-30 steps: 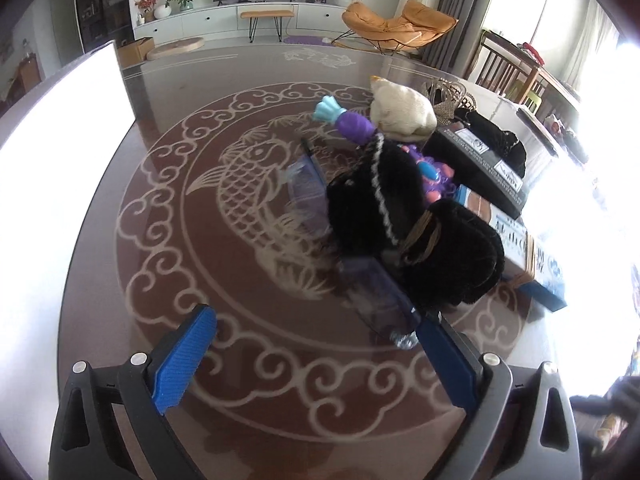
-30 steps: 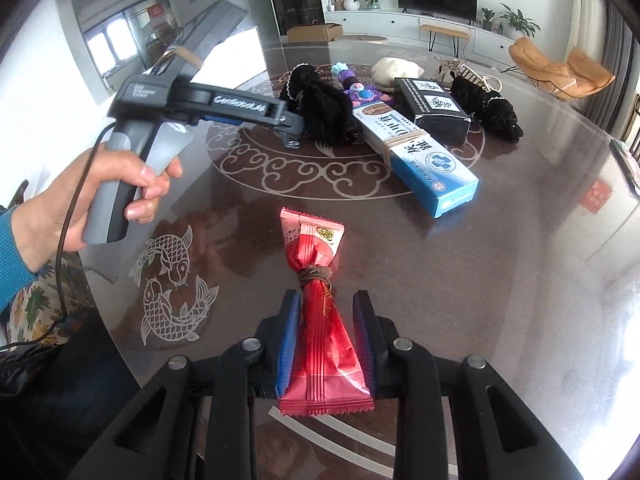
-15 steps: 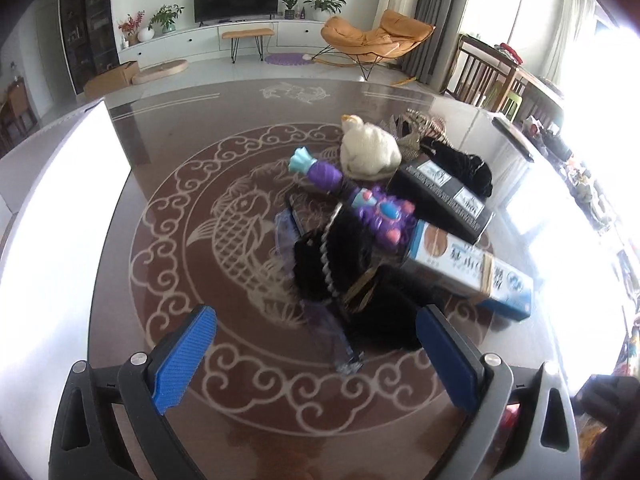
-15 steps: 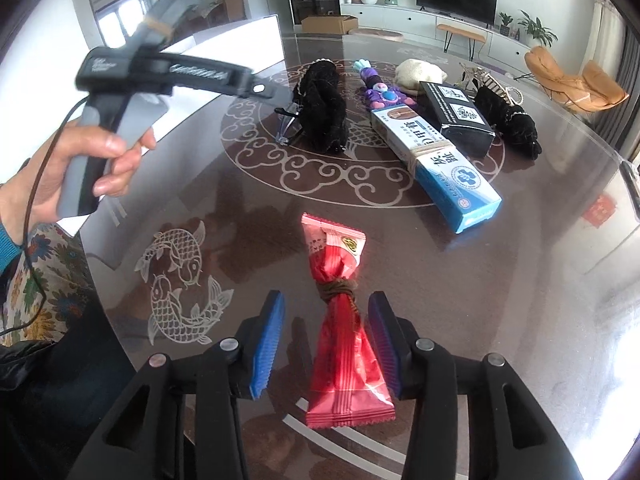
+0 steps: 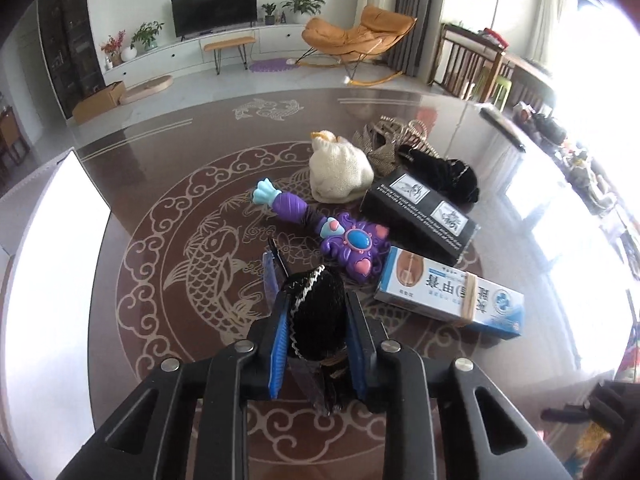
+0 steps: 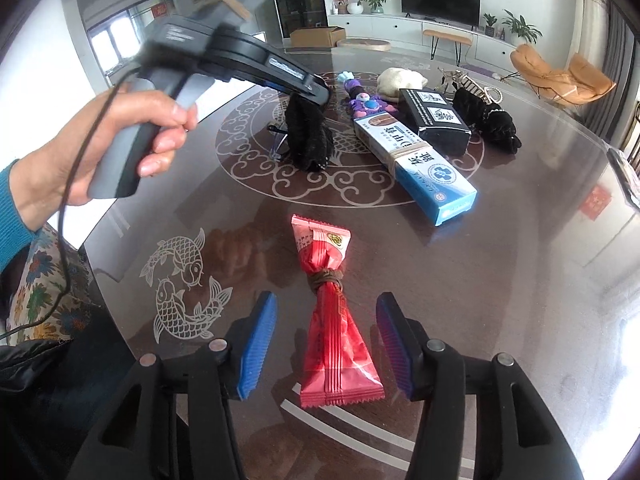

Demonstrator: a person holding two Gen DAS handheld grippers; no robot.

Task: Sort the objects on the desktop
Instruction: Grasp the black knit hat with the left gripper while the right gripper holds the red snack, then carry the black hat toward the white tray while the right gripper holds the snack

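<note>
My left gripper (image 5: 318,320) is shut on a black fuzzy pouch (image 5: 316,316) with a white braided trim; the right wrist view shows the pouch (image 6: 310,136) hanging from it just above the table. Clear-framed glasses (image 5: 274,276) lie under and beside the pouch. My right gripper (image 6: 326,344) is open, its blue pads on either side of a red snack packet (image 6: 334,320) tied with a brown band, lying flat on the table.
On the dark patterned table lie a purple toy wand (image 5: 324,232), a cream knitted pouch (image 5: 340,172), a black box (image 5: 420,216), a blue-and-white box (image 5: 448,296), a black fuzzy item (image 5: 440,172) and a metal hair clip (image 5: 388,132). A white board (image 5: 52,240) stands at the left.
My left gripper closed on the black pouch and lifted it. My right gripper opened, letting go of the red packet, and drew back a little.
</note>
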